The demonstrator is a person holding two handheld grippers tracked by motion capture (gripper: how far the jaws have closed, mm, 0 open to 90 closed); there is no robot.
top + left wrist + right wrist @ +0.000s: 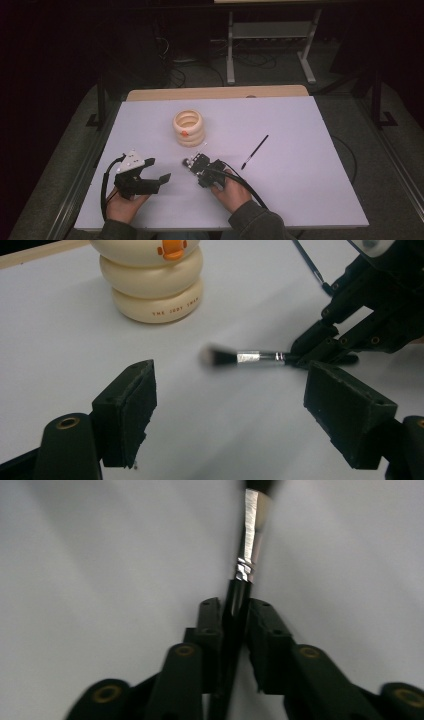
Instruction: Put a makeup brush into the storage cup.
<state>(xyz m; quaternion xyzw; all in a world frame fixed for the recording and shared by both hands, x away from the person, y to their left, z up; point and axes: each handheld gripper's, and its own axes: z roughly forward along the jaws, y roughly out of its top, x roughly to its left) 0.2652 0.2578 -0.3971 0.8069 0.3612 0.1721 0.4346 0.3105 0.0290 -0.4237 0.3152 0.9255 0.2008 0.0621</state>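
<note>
While my right gripper (235, 617) sits low in the middle of the high view, its two black jaws are pinched tight on the black handle of a small silver-ferruled makeup brush (250, 358), whose soft tip points towards the left of the frame just above the white table (300, 190). I see my left gripper (230, 405) at lower left with jaws spread wide and nothing between them. Up centre stands a cream ringed holder with an orange duck beak (188, 128). Right of my hand lies a thin black pen-like stick (255, 151).
</note>
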